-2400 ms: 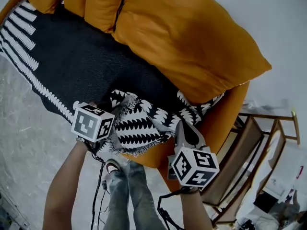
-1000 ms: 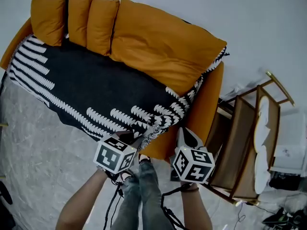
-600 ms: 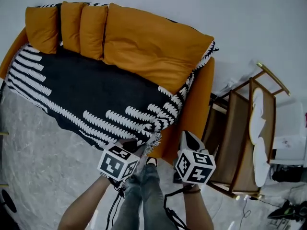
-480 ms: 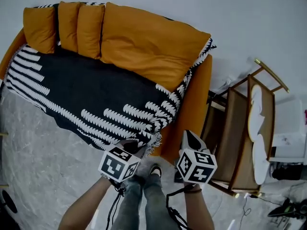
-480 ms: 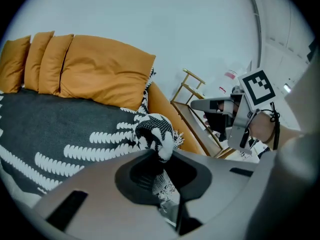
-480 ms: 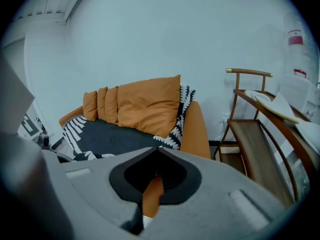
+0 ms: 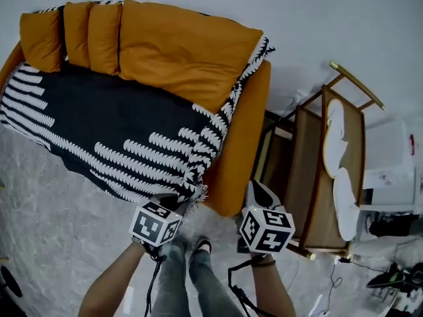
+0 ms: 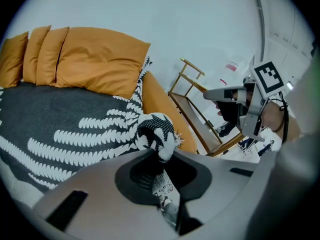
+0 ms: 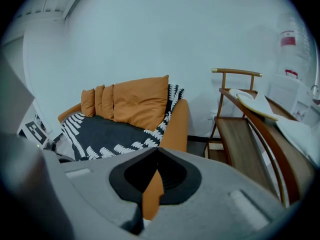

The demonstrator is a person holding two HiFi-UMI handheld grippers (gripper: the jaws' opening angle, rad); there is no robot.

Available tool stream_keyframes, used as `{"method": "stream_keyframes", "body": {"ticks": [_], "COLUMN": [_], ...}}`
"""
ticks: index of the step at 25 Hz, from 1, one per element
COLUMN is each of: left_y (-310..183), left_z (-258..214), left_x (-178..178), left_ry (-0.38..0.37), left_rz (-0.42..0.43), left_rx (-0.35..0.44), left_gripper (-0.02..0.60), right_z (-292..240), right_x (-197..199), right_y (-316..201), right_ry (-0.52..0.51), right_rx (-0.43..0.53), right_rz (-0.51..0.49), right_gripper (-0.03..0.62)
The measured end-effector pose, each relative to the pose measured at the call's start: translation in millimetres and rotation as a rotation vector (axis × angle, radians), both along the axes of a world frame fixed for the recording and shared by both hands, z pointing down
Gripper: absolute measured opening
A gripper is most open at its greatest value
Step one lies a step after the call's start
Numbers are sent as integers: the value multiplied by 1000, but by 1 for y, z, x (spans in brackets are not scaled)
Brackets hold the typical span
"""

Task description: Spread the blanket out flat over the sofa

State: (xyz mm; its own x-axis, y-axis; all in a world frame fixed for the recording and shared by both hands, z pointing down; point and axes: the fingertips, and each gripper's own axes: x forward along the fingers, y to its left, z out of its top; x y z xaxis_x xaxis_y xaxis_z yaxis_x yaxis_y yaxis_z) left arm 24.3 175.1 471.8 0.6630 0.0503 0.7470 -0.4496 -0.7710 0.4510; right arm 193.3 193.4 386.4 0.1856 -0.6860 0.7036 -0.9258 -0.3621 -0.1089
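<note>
A black blanket (image 7: 112, 124) with white leaf-like stripes lies over the seat of the orange sofa (image 7: 241, 144); one edge runs up behind the big cushion (image 7: 182, 48). My left gripper (image 7: 180, 202) is shut on the blanket's front right corner (image 8: 156, 133), which bunches just past its jaws off the sofa's front edge. In the left gripper view the left gripper (image 8: 159, 156) shows fringe hanging between its jaws. My right gripper (image 7: 256, 190) hangs beside the sofa's arm, shut, with nothing in it. The right gripper view looks along the right gripper (image 9: 157, 153) at the sofa (image 9: 175, 121).
Three smaller orange cushions (image 7: 69, 32) stand at the back left. A wooden rack (image 7: 310, 170) with white things on top stands right of the sofa's arm. The person's legs (image 7: 192, 276) and cables are below on the grey floor (image 7: 46, 230).
Both grippers have drawn back from the sofa toward the person, the left one pulling the corner along. The bunched front right part of the blanket now lies flatter.
</note>
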Motion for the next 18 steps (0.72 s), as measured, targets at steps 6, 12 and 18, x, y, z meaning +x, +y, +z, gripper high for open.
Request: {"method": "stream_keyframes", "body": {"ticks": [6,12,18], "left_y": [26,52,65], "left_z": [19,46,72], "left_x": [6,11,10], "left_ry": [-17,-39,-37], "left_rz": [36,50,57], "left_rx": [0,-8,-6], "left_gripper": [37,37,37], "right_z": [1,21,44], "right_x": [20,30,24], "right_y": [39,70,85], "right_ry": [21,10,-4], "right_rx": [-15,-47,-60], "right_rz": [19,33,37], "right_gripper": [5,5,5]}}
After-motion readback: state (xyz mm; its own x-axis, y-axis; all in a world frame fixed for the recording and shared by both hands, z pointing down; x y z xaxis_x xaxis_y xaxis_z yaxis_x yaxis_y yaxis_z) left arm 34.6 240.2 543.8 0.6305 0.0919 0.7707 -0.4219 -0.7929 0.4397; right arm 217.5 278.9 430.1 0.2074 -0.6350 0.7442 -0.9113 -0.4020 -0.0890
